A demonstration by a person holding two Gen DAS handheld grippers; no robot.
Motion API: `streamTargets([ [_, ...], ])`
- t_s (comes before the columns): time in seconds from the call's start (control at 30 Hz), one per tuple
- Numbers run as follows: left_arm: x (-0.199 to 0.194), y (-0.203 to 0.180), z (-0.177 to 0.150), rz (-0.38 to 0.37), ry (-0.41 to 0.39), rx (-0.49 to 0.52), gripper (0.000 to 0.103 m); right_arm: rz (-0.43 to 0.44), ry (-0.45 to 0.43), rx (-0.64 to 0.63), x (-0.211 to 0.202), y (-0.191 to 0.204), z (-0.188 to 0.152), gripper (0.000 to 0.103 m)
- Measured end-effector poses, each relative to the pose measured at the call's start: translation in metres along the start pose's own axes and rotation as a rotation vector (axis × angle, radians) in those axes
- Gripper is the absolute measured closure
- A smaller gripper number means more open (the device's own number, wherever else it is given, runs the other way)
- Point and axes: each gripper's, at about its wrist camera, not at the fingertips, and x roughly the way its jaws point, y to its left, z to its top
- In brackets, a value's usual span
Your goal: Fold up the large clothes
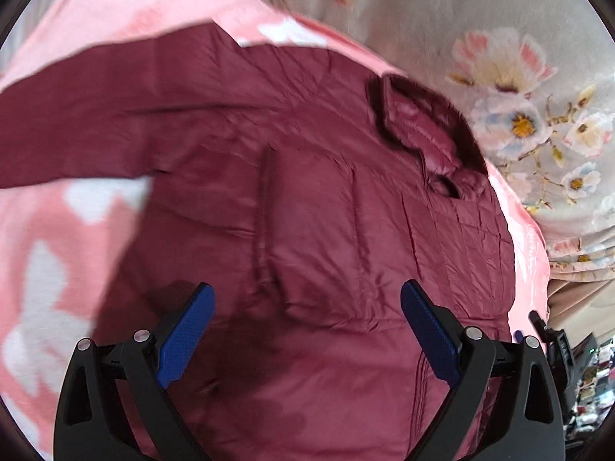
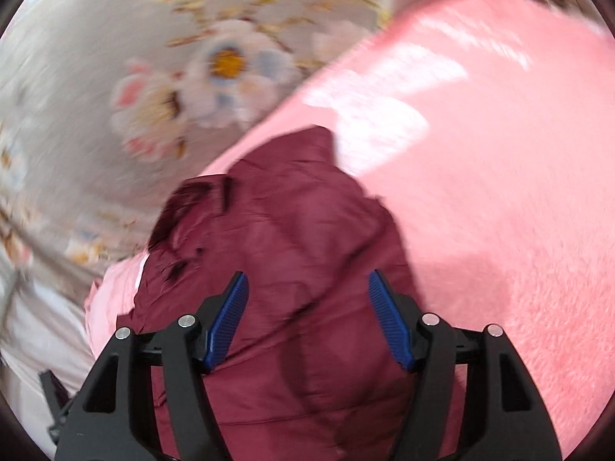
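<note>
A maroon quilted jacket (image 1: 307, 211) lies spread on a pink blanket (image 1: 50, 238). Its collar (image 1: 419, 130) is at the upper right and one sleeve (image 1: 77, 126) stretches to the left. My left gripper (image 1: 307, 307) is open and empty, hovering above the jacket's body. In the right wrist view the jacket (image 2: 292, 238) lies bunched, collar end at the left. My right gripper (image 2: 307, 299) is open and empty just above it, with blue pads (image 2: 388, 319) either side of the fabric. Both views are motion-blurred.
The pink blanket (image 2: 499, 192) covers the surface to the right of the jacket. A grey floral sheet (image 1: 519, 77) lies beyond it and shows in the right wrist view (image 2: 115, 96) too. Dark equipment (image 1: 557, 345) and clutter sit at the far right edge.
</note>
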Motion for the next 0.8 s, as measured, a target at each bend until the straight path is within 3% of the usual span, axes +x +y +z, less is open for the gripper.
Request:
streamTargets([
  [0.03,0.004,-0.002,0.001,0.001,0.003,-0.003,0.019,0.008,0.007,0.015,0.005,-0.001,0.000,0.040],
  [0.1,0.013,-0.008,0.006,0.016,0.019,-0.004,0.049,0.021,0.014,0.041,0.015,-0.003,0.004,0.040],
  [0.13,0.016,-0.012,0.009,0.023,0.016,0.003,0.058,0.029,0.015,0.051,0.022,-0.002,0.009,0.040],
  [0.2,0.018,-0.020,0.017,0.054,-0.007,0.049,0.103,0.041,0.015,0.069,0.035,-0.001,0.019,0.044],
  [0.27,0.015,-0.025,0.025,0.076,-0.037,0.076,0.103,0.051,0.018,0.080,0.043,0.000,0.024,0.058],
  [0.33,0.004,-0.031,0.035,0.106,-0.097,0.104,0.103,0.065,0.009,0.049,0.045,0.008,0.029,0.101],
  [0.43,-0.013,-0.034,0.041,0.150,-0.176,0.151,0.103,0.069,-0.098,-0.062,0.017,0.028,0.026,0.102],
  [0.5,-0.008,-0.028,0.038,0.183,-0.169,0.167,0.103,-0.021,-0.141,-0.100,0.009,0.027,0.021,0.102],
  [0.57,0.016,-0.018,0.031,0.236,-0.120,0.179,0.103,-0.127,-0.132,-0.121,0.014,0.016,0.018,0.102],
  [0.63,0.036,-0.005,0.025,0.269,-0.078,0.167,0.103,-0.178,-0.078,-0.095,0.026,-0.003,0.017,0.102],
  [0.7,0.041,-0.001,0.019,0.273,-0.109,0.175,0.102,-0.169,-0.015,-0.043,0.036,-0.021,0.016,0.103],
  [0.8,0.038,-0.003,0.020,0.276,-0.114,0.175,0.100,-0.206,-0.049,-0.078,0.024,-0.013,0.019,0.100],
])
